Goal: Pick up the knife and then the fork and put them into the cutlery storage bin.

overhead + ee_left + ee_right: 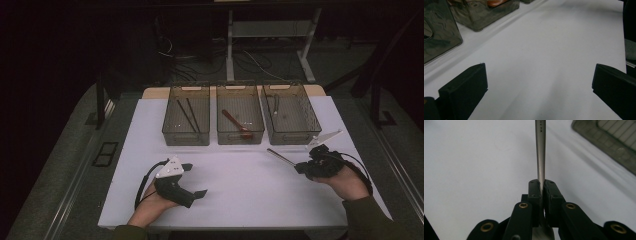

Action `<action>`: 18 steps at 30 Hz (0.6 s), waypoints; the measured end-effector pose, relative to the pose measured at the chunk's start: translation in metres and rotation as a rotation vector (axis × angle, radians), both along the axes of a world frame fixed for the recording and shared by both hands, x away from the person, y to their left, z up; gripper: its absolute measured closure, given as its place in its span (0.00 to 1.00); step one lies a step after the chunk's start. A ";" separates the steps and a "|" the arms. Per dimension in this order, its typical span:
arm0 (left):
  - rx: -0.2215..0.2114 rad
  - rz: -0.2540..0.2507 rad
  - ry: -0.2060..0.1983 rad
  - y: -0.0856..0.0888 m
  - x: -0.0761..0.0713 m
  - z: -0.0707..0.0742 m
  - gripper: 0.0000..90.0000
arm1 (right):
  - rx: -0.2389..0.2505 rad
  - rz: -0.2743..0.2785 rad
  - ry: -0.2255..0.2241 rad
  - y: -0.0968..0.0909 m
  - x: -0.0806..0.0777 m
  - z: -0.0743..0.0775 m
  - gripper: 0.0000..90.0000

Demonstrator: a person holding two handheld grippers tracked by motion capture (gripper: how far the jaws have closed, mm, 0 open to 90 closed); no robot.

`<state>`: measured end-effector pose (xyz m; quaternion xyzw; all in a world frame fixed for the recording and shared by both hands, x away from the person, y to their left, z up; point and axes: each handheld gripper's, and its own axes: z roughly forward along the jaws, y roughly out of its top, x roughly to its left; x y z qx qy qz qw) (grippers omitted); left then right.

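A metal utensil (540,150), one slim silvery piece, is pinched between the pads of the right gripper (541,187); its handle sticks straight out ahead of the jaws, and a wider metal end shows low down behind them, though whether that is a spoon bowl or something else is hard to tell. In the high view the same utensil (281,157) points up and to the left from the right gripper (301,167), just in front of the right-hand bin and over the white table (250,190).

The left gripper (539,80) rests low over the bare table top with its two jaws spread wide and nothing between them; from above, the left gripper (197,195) sits near the front edge in the person's left hand (150,207).

Three clear bins stand side by side at the far edge of the table. The left bin (186,135) holds two dark sticks (188,115), the middle bin (240,136) holds one reddish-brown spoon (236,122), and the right bin (292,135) holds one pale metal piece (276,104), too small to identify.
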<state>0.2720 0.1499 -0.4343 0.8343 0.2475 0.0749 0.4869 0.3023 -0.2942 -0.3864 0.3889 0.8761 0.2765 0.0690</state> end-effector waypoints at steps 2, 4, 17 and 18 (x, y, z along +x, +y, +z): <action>0.000 0.000 0.000 0.000 0.000 0.000 0.00 | 0.021 -0.008 -0.011 -0.004 0.000 0.003 0.94; 0.000 0.000 0.000 0.000 0.000 0.000 0.00 | 0.036 -0.018 -0.021 -0.007 0.000 0.005 0.94; 0.002 -0.001 -0.001 0.000 0.001 0.000 0.00 | 0.108 -0.094 -0.079 -0.029 0.005 0.020 0.94; 0.000 0.000 -0.001 0.000 0.001 0.000 0.00 | 0.112 -0.099 -0.085 -0.030 0.007 0.021 0.94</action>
